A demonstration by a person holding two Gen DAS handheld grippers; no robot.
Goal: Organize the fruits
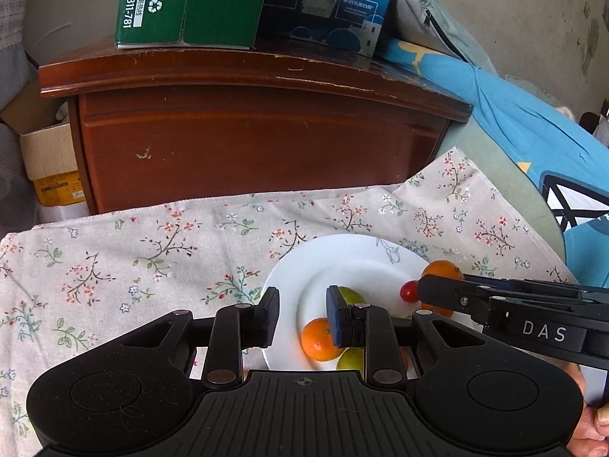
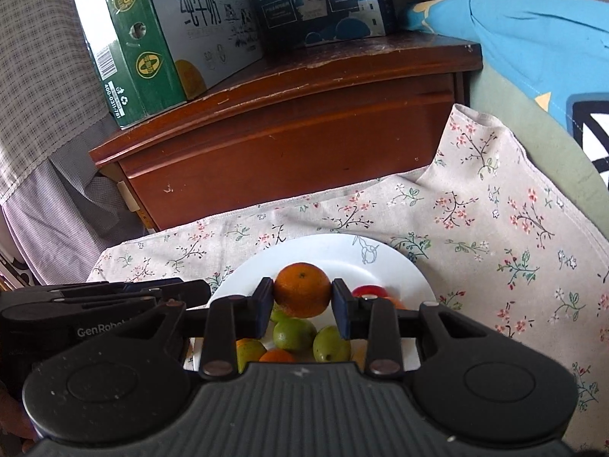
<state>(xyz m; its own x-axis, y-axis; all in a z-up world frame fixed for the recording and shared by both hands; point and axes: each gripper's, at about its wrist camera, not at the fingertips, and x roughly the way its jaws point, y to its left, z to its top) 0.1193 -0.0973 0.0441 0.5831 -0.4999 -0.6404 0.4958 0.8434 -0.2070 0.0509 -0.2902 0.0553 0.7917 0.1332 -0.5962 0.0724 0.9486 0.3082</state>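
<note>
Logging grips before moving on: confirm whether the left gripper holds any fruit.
No: the left gripper has nothing between its pads, while the right gripper clamps an orange above the plate.

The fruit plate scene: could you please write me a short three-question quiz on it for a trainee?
1. True or false: the right gripper grips an orange between its pads.
2. Multiple choice: the white plate rests on A) bare wood, B) a floral cloth, C) a cardboard box.
3. Short answer: in the right wrist view, what colour are the two fruits lying on the plate just below the held orange?

Key: 1 true; 2 B; 3 green.
</note>
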